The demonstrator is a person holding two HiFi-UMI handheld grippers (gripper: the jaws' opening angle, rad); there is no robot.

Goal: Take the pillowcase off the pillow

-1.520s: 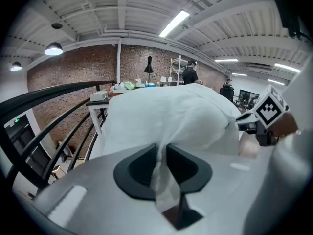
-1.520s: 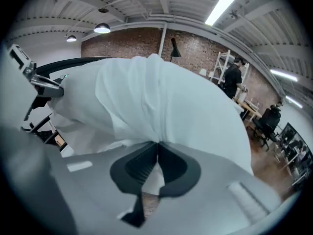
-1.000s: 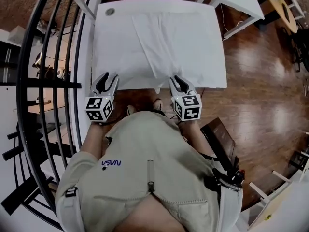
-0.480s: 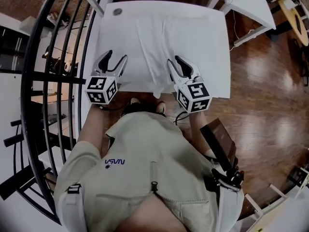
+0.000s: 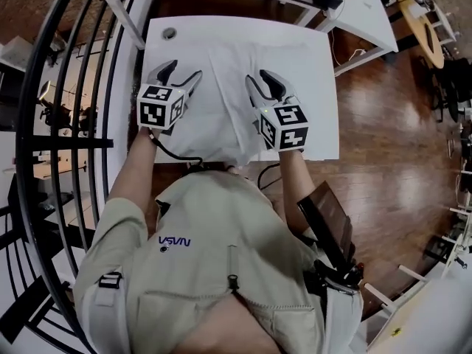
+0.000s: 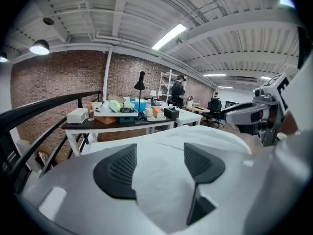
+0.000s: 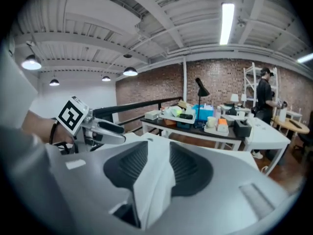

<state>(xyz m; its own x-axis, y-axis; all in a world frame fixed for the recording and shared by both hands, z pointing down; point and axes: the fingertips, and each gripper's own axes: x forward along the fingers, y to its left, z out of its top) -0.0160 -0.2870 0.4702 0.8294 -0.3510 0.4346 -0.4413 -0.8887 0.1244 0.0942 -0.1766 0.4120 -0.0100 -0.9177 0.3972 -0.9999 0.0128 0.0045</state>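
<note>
A white pillow in its white pillowcase (image 5: 243, 50) lies flat on a white table (image 5: 324, 127). My left gripper (image 5: 182, 71) hovers over the pillow's left part. Its jaws have just been opening and stand wide (image 6: 159, 163), with the white cloth only seen through the gap. My right gripper (image 5: 258, 78) is over the pillow's middle. A fold of the pillowcase (image 7: 156, 180) stands bunched between its pads, which have been easing apart but still touch it on both sides. Each gripper shows in the other's view: the right gripper (image 6: 249, 114), the left gripper (image 7: 93, 126).
A black railing (image 5: 74, 87) runs along the table's left side. Behind the table stands a dark-topped table (image 6: 122, 120) with boxes and containers. A person (image 7: 264, 94) stands far back by shelves. Wooden floor (image 5: 383, 109) lies to the right. A round hole (image 5: 170, 32) marks the table's far left corner.
Both grippers have moved from the table's near edge forward over the pillow and risen. The left jaws have spread wider.
</note>
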